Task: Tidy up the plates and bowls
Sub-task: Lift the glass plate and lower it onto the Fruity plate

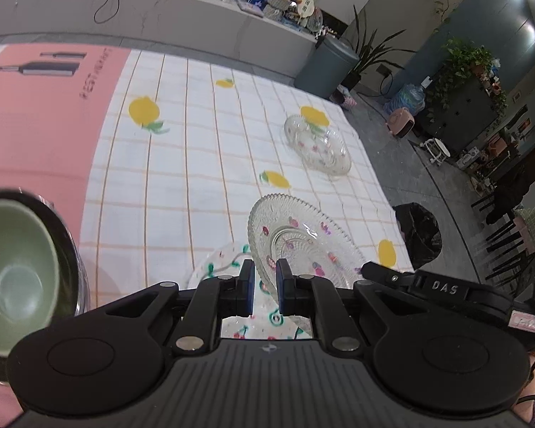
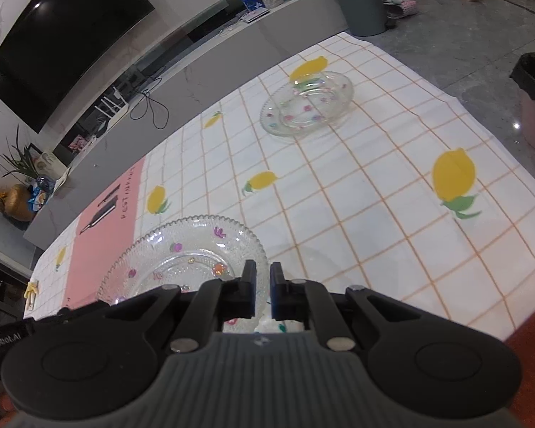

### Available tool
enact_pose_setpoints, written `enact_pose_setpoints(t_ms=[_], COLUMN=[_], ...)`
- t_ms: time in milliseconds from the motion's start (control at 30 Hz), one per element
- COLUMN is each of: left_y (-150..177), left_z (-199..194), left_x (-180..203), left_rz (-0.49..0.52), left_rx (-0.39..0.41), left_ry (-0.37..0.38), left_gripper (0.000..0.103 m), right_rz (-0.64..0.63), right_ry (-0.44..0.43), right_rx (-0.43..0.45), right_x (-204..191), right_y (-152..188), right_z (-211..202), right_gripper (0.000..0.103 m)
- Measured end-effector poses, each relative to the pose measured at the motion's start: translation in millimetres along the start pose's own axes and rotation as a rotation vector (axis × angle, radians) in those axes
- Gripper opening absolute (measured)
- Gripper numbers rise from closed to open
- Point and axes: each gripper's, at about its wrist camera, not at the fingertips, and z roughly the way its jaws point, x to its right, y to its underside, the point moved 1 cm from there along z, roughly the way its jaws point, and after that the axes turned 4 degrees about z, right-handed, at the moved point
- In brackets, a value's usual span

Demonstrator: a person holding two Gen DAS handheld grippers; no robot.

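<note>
While both grippers work low over a lemon-print tablecloth [image 1: 203,164], the step in hand looks like carrying a beaded glass plate [image 1: 296,235] toward a stack. At the far left of the left wrist view, a green bowl [image 1: 14,271] sits nested in a steel bowl [image 1: 73,246]. The left gripper [image 1: 264,287] is clenched on the near rim of the beaded plate, which tilts above a cherry-print plate [image 1: 217,264]. The right gripper [image 2: 263,294] pinches the same plate's right edge, its jaws nearly together. Farther off to the right, a smaller flowered glass dish [image 2: 308,105] rests alone on the cloth. Next, I judge, the plate must be levelled and lowered gently, then both grips released together.
</note>
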Motion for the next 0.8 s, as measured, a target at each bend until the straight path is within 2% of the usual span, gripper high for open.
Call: enact_pose_setpoints(t_ms=[267, 800], left_y=[18.5, 29.7], left_z=[12.4, 36.4], left_x=[-11.4, -31.2], left_rz=[-0.045, -0.092], left_rx=[-0.036, -0.073], left_ry=[-0.004, -0.029], left_gripper=[0.013, 0.013], right_rz=[-0.021, -0.050], right_ry=[0.017, 0.057], right_rx=[-0.011, -0.056], right_x=[5.1, 6.3], right_y=[6.7, 17.6], right_z=[8.3, 33.8], right_gripper=[0.004, 0.004])
